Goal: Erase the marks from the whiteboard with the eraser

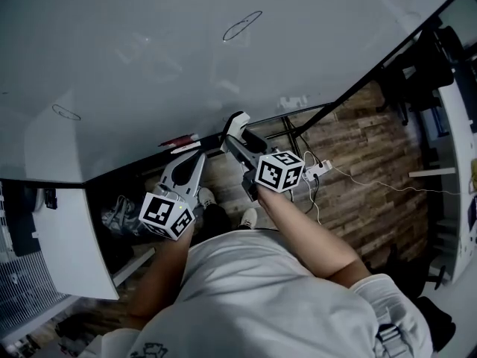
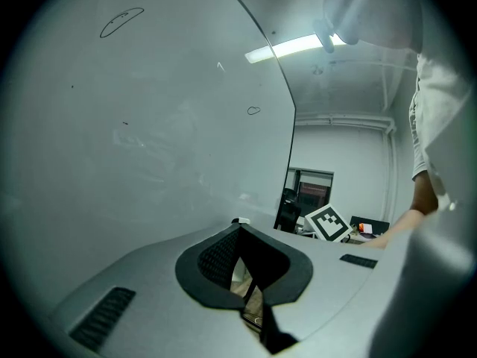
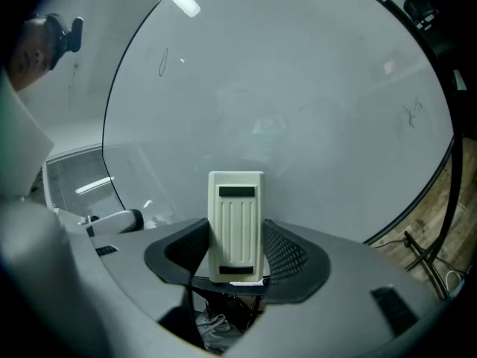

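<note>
The whiteboard fills the upper head view and carries an oval mark high up and a smaller oval mark at the left. My right gripper is shut on a white ribbed eraser, held just below the board's lower edge. In the right gripper view the eraser stands upright between the jaws, with the whiteboard behind it bearing a thin oval and a scribble. My left gripper is beside it, shut on nothing.
A red pen lies on the board's tray. Below are a wood-pattern floor, a power strip with cables, and the person's shoes. Dark chairs stand at the right, a white cabinet at the left.
</note>
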`<act>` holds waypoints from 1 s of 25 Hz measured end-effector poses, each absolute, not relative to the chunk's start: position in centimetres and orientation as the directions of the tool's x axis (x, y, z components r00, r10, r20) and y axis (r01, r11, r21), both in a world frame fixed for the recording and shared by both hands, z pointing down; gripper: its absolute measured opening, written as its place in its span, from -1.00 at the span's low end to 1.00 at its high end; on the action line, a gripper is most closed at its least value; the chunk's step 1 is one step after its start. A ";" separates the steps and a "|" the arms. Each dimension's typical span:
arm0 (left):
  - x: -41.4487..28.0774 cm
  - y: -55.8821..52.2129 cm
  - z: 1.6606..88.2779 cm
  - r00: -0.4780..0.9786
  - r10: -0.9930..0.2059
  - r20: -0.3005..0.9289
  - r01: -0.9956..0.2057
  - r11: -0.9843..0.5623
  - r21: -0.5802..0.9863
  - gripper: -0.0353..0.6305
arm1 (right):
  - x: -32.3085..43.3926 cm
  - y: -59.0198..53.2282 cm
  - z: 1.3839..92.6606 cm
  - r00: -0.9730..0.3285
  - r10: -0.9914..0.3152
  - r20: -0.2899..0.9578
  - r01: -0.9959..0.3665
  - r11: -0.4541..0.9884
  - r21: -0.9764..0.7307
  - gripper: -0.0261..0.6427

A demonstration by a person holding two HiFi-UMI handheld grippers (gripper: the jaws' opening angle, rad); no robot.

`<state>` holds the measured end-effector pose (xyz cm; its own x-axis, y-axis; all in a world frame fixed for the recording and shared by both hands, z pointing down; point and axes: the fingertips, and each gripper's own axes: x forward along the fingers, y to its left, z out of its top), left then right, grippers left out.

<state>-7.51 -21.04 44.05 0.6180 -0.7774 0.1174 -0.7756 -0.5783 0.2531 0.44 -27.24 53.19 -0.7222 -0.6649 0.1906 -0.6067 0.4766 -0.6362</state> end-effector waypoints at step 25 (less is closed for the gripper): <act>-9.9 -23.6 46.6 0.637 -0.752 0.169 -0.763 -0.583 0.279 -0.88 | -2.5 -30.6 59.5 -0.717 -0.652 0.248 -0.617 0.427 -0.661 -0.21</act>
<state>-9.89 -23.60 46.62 0.6371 -0.7521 0.1689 -0.7627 -0.5834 0.2792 -2.53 -30.60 59.50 -0.7166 -0.6521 0.2476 -0.6171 0.4271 -0.6610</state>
